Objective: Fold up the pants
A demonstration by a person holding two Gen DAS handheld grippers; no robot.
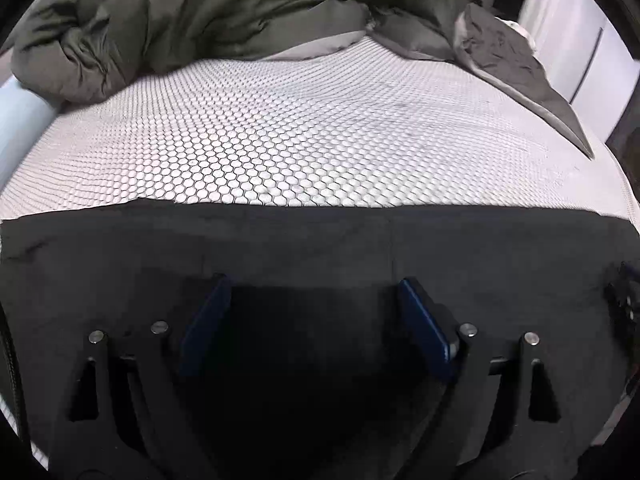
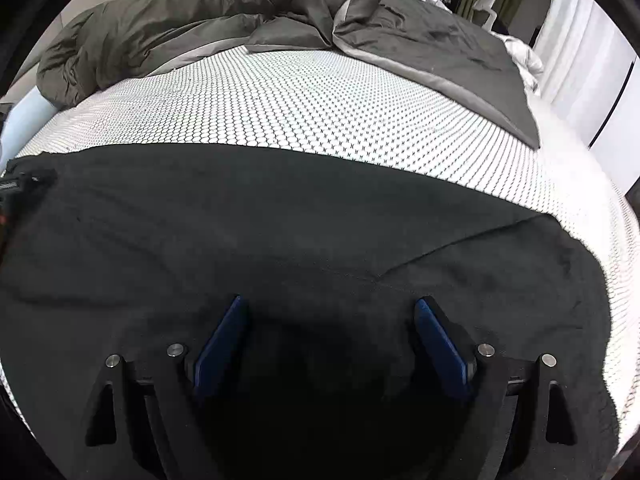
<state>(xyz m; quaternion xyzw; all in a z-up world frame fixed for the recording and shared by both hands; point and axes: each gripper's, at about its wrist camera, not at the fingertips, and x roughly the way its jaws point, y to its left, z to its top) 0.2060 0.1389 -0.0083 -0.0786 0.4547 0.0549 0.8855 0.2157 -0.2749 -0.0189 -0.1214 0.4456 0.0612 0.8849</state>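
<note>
Nearest to me, my left gripper (image 1: 310, 284) hangs over the pants (image 1: 304, 240) with its blue pads (image 1: 420, 320) spread wide, nothing between them. Whether the tips touch the cloth I cannot tell. My right gripper (image 2: 330, 304) is the same: pads wide apart, empty, low over the dark fabric.

The pants (image 2: 240, 220) lie flat across the near part of the bed (image 2: 340, 120), a black slab with a straight far edge. In the right view a diagonal seam or flap edge runs across the fabric toward the right side, so I judge one fold, leg over leg, is probably done, though the dark cloth hides the layers. Still left, as I read it: folding the length over once or twice.

Beyond the pants, bare mattress with a honeycomb pattern. Farther back, a rumpled olive-grey duvet (image 1: 200, 8) is bunched at the head of the bed, and a grey sheet (image 2: 440, 52) lies to the right.
</note>
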